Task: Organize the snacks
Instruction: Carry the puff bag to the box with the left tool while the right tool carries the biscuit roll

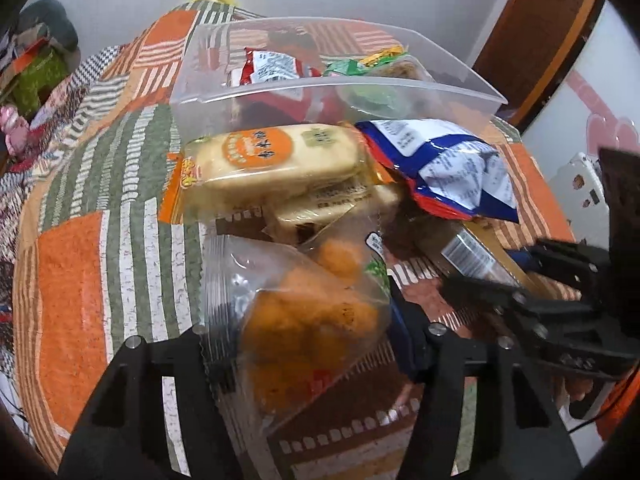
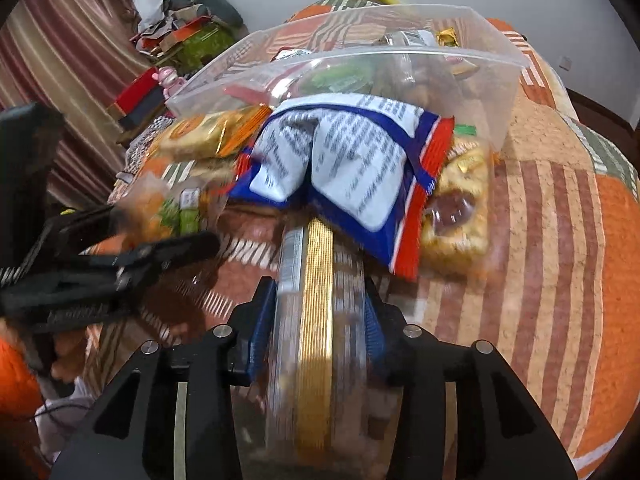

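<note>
So both grippers are down over a pile of snacks on a surface covered by an orange, green and brown patchwork cloth (image 1: 80, 280); can't tell if it's a bed or a counter under there.

The left gripper (image 1: 304, 344) has its jaws clenched on a clear bag of orange puffs (image 1: 304, 320), the bag sitting right between the two fingers in the left wrist view. The right gripper (image 2: 316, 320) has its jaws grasping a clear packet with a gold stripe (image 2: 316, 320) down the middle, pinched on both sides by the blue pads (image 2: 260, 332). That packet's far end tucks under a blue, white and red foil bag (image 2: 344, 168).

Just beyond the puffs lie two stacked rice cracker packs (image 1: 272, 164) with an orange label, touching the foil bag on their right. A clear pack of biscuits with a dark centre (image 2: 456, 216) sits beside the foil bag on the other side.

Behind the pile stands a clear plastic bin (image 1: 200, 92), already holding a red wrapper and some green ones.
</note>
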{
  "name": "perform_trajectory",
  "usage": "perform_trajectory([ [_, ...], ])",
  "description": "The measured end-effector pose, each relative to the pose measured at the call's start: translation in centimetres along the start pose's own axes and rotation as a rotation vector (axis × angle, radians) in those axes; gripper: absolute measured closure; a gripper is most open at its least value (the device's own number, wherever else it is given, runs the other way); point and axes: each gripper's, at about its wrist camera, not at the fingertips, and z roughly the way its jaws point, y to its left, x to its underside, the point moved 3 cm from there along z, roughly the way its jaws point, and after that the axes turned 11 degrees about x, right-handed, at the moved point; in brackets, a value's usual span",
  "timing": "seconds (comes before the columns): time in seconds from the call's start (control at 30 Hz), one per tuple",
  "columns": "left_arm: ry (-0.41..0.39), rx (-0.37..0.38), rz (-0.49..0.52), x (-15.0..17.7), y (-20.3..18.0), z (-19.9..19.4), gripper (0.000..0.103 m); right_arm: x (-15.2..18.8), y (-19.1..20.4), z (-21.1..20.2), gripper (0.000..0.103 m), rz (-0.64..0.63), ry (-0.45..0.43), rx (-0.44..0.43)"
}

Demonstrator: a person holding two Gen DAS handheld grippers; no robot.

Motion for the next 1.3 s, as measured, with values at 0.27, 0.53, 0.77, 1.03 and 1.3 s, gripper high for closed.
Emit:
perform_trajectory([
  [0.27, -0.01, -0.019, 0.012, 0.7, -0.3, -1.0, 0.044, 0.4, 1.6, -0.4, 0.067, -0.029, -0.042, 0.08],
  [0.53, -0.047, -0.024, -0.015, 1.0, -0.6, -3.3, 0.044, 1.7, 1.7, -3.1, 0.071, -0.015, -0.057, 0.027],
  [0.77, -0.085, -0.033, -0.008, 0.8, -0.9, -5.6, 0.044, 2.2, 1.6, -4.7, 0.071, -0.024, -0.094, 0.022],
  [1.03, -0.134, -0.028, -0.021, -0.3, -1.1, -7.5, 0.044, -0.3, 1.1, -7.5, 0.071, 0.013, -0.2, 0.02],
  [1.3, -0.187, -0.029, -0.027, -2.4, -0.6, -8.9, 0.044, -3.1, 0.8, -10.0, 0.071, 0.026, -0.3, 0.044],
])
